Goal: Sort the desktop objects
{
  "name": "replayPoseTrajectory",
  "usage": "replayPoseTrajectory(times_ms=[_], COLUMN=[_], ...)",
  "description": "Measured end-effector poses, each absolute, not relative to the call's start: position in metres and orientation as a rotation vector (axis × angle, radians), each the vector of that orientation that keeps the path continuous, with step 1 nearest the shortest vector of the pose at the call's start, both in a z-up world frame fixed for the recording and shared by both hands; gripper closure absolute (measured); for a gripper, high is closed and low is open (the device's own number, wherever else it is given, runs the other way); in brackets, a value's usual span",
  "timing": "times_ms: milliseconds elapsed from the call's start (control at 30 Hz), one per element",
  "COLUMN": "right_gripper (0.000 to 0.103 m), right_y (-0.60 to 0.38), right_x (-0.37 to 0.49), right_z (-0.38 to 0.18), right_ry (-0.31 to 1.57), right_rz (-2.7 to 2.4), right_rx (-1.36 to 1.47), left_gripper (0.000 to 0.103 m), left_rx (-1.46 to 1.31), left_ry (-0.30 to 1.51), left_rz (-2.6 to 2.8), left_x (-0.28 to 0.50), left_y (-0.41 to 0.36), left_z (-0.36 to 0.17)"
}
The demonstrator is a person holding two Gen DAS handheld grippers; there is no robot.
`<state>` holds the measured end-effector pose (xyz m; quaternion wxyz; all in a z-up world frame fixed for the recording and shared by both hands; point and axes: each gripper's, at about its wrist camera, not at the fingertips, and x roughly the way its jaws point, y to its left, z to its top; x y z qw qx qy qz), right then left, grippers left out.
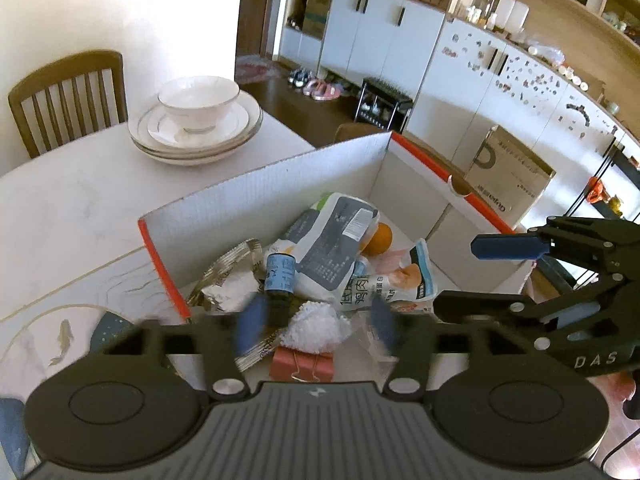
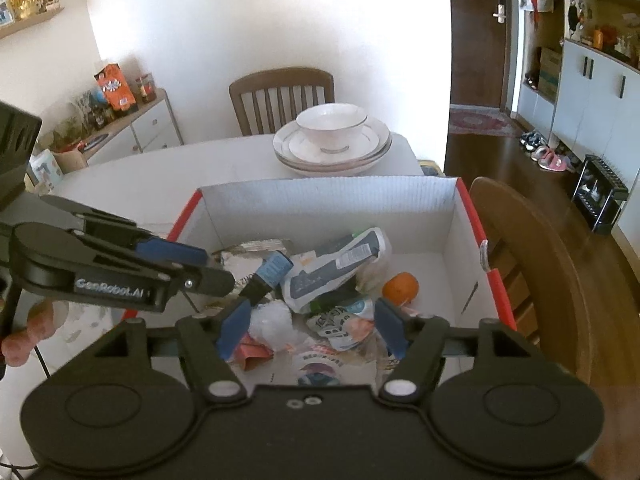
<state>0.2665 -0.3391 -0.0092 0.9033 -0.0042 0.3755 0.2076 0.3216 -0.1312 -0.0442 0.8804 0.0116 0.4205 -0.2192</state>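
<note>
Cardboard box (image 2: 328,204) on tabletop (image 1: 80,200) holds orange (image 2: 400,287), blue-capped bottle (image 2: 267,274), snack packets (image 2: 336,268) | left gripper (image 1: 316,322) over box, fingers apart | right gripper (image 2: 312,326) over box, fingers apart | stacked plates (image 2: 332,152) behind box

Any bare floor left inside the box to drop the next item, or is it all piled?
Bare floor remains in the white cardboard box with red rim along its far wall and right wall, beyond the round orange fruit. The near-left half is crowded: the grey-and-white pouch, the blue-labelled dark bottle and the white fluffy ball overlap.
</note>
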Motion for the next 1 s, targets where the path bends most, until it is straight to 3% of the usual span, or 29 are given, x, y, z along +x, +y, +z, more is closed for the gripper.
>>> replayPoseTrajectory(times_ms=[233,400,833,900,1000], right_gripper=[0.027,0.019,0.002,0.001,0.001], right_y=[-0.338,-0.333,-0.317,-0.314,-0.312], right_x=[0.251,0.237,0.199,0.192,0.184], right_z=[-0.003,0.002,0.013,0.015,0.014], right_ry=[0.743,0.710,0.623,0.608,0.597], right_rz=[0.396,0.370,0.289,0.277,0.262], right_rx=[0.014,0.005,0.013,0.010,0.013], left_gripper=[0.034,0.018,0.011,0.000,0.000], left_rx=[0.016,0.024,0.060,0.061,0.053], left_ry=[0.844,0.812,0.760,0.742,0.729], left_rz=[-0.472,-0.473,-0.479,-0.479,-0.479], left_x=[0.306,0.294,0.259,0.252,0.244], left_y=[-0.121,-0.115,-0.096,-0.093,-0.089], left_z=[-0.034,-0.028,-0.019,-0.017,-0.015])
